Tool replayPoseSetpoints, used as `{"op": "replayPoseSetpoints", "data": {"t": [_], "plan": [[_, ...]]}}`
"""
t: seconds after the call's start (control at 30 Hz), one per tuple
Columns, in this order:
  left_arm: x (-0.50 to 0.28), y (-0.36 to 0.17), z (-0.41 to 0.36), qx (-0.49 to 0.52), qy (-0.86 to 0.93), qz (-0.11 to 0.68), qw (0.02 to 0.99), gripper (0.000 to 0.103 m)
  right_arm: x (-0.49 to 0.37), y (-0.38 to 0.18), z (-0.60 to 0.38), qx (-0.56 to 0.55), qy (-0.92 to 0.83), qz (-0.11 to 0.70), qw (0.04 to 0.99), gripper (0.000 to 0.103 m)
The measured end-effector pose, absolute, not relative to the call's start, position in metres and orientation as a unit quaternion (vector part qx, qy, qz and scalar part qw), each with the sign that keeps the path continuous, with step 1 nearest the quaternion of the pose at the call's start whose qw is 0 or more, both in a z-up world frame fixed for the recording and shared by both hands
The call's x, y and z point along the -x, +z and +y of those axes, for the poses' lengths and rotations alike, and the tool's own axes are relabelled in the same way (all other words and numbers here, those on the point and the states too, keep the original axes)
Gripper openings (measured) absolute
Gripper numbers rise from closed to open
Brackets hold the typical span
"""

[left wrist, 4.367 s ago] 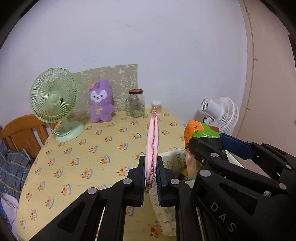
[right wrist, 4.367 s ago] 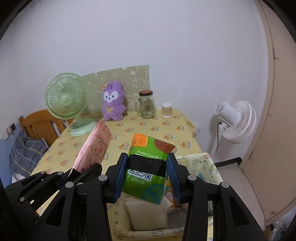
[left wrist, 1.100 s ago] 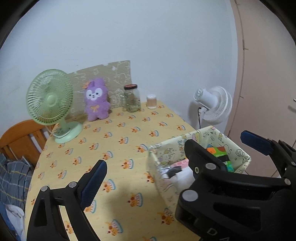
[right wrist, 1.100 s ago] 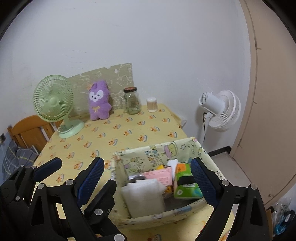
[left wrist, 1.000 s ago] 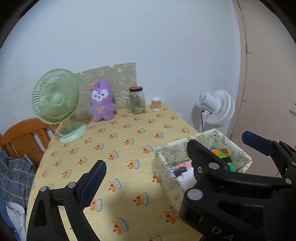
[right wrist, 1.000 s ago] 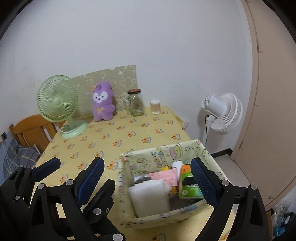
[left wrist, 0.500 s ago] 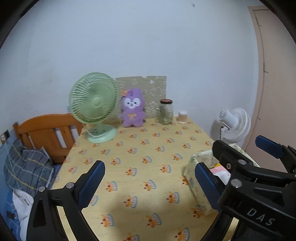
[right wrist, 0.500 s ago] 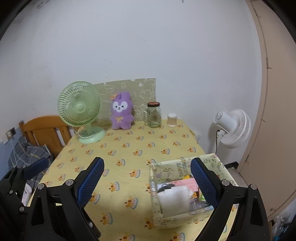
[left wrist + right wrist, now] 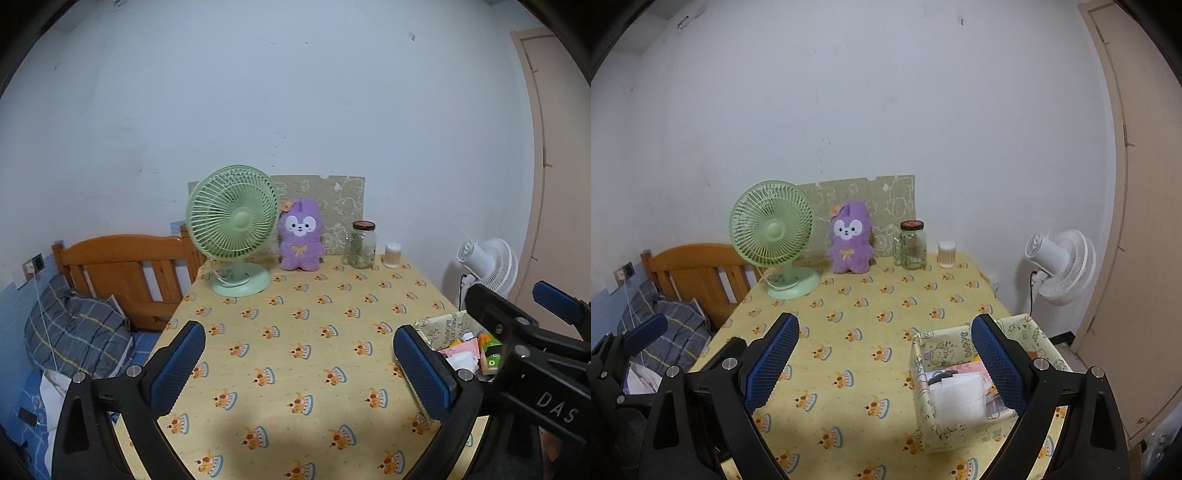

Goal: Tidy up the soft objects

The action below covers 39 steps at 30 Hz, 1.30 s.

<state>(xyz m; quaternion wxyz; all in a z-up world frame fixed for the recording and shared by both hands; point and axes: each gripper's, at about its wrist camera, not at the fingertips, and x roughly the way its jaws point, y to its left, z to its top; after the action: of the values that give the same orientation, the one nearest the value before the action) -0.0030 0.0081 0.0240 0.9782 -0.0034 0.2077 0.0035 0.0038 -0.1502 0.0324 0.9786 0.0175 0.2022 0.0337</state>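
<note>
A soft fabric box (image 9: 960, 430) with a cartoon print stands at the table's near right corner. Inside it lie a white pack (image 9: 956, 397) and a pink pack (image 9: 971, 369). The left wrist view also shows the box (image 9: 439, 325) with a green pack (image 9: 493, 354) in it. My left gripper (image 9: 297, 332) hangs over the middle of the yellow tablecloth, its jaws opening, with nothing between them. My right gripper (image 9: 884, 321) is open and empty, its right finger in front of the box. A purple plush (image 9: 849, 238) sits at the table's far edge.
A green desk fan (image 9: 232, 229), a glass jar (image 9: 362, 243) and a small white cup (image 9: 392, 254) line the far edge by the wall. A white floor fan (image 9: 1060, 266) stands right of the table. A wooden bed frame (image 9: 122, 269) with bedding is on the left.
Earlier my left gripper held the pink pack and my right the green pack; both packs now lie in the box. Both grippers have drawn back and up from the box.
</note>
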Motion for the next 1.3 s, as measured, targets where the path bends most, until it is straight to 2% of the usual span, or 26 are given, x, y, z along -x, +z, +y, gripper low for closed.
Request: {"op": "replayPoseSetpoints", "data": {"t": [1.3], "plan": [[0.019, 0.029, 0.023, 0.025, 0.032, 0.195, 0.980, 0.103, 0.010, 0.039, -0.166, -0.018, 0.024, 0.189, 0.982, 0.096]]}}
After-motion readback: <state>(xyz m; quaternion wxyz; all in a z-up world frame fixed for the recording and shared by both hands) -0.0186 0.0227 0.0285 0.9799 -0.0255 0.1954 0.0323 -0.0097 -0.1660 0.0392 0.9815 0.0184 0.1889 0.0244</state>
